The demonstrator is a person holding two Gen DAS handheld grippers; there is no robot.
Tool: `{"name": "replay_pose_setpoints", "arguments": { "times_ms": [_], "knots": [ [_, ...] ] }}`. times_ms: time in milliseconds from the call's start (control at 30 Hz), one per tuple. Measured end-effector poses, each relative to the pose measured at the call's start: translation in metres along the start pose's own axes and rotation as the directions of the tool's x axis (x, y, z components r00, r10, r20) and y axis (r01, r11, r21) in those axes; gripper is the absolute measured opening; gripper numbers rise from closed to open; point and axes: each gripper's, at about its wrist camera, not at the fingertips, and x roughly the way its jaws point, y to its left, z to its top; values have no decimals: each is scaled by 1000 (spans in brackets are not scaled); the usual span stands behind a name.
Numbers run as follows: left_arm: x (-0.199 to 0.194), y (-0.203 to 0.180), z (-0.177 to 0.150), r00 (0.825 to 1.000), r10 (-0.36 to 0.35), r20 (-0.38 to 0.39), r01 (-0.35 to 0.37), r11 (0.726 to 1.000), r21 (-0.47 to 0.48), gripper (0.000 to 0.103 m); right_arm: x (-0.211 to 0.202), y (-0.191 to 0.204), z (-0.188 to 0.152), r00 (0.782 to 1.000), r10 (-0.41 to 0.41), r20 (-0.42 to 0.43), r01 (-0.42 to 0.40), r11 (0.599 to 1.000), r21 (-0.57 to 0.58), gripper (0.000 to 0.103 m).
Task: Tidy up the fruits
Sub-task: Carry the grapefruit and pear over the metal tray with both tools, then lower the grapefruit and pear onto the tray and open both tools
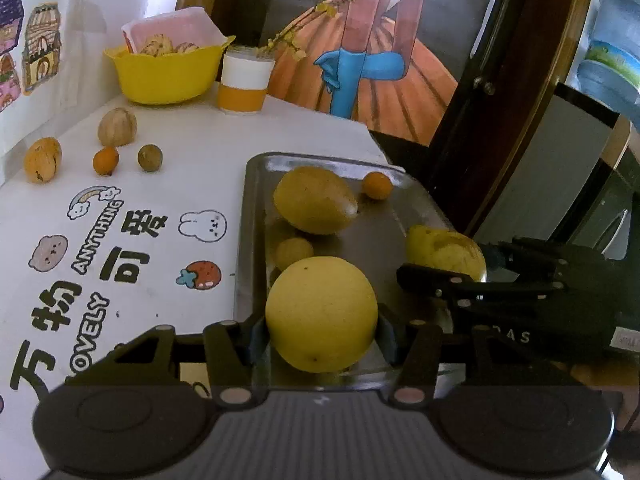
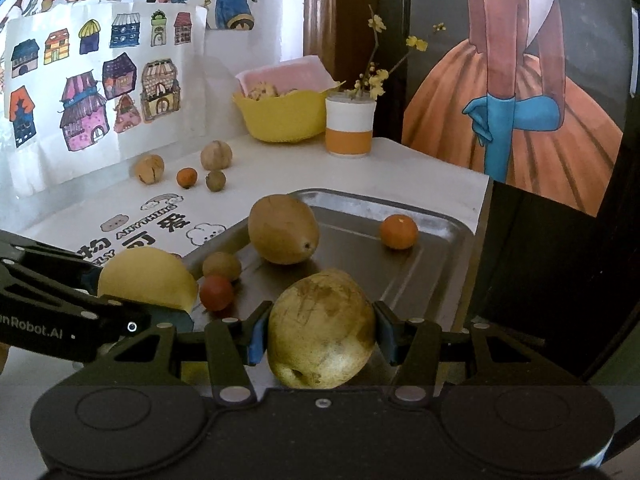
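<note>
On the white printed counter (image 1: 168, 184), lying: a shallow metal tray (image 2: 424, 264). Over its near end, clamping a round yellow fruit (image 1: 321, 314) in the left tool (image 1: 320, 334), gripping a mottled yellow-brown pear (image 2: 322, 328) in the right tool (image 2: 320, 334).

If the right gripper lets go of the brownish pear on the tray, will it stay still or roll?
The brownish pear looks rounded, so it may roll a little. The metal tray looks smooth, giving little grip, though its raised rim should probably stop it.
</note>
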Motion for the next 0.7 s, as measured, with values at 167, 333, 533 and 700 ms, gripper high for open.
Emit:
{"name": "replay_pose_setpoints", "arguments": {
  "times_ms": [167,333,533,700],
  "knots": [
    [2,-3,-1,1000,-1,-19,1,1000,11,58,2,1,-2,1000,4,-5,-4,1000,7,54],
    [2,-4,-3,1000,0,-22,1,1000,13,58,2,2,-2,1000,3,-11,-3,1000,5,54],
    [-2,-7,-6,1000,-1,-23,1,999,32,64,-1,2,-4,1000,2,-17,-2,1000,8,55],
    [-18,-8,-8,1000,-14,5,13,1000,13,78,-23,5,2,999,1,40,-2,1000,14,66]
  ]
}}
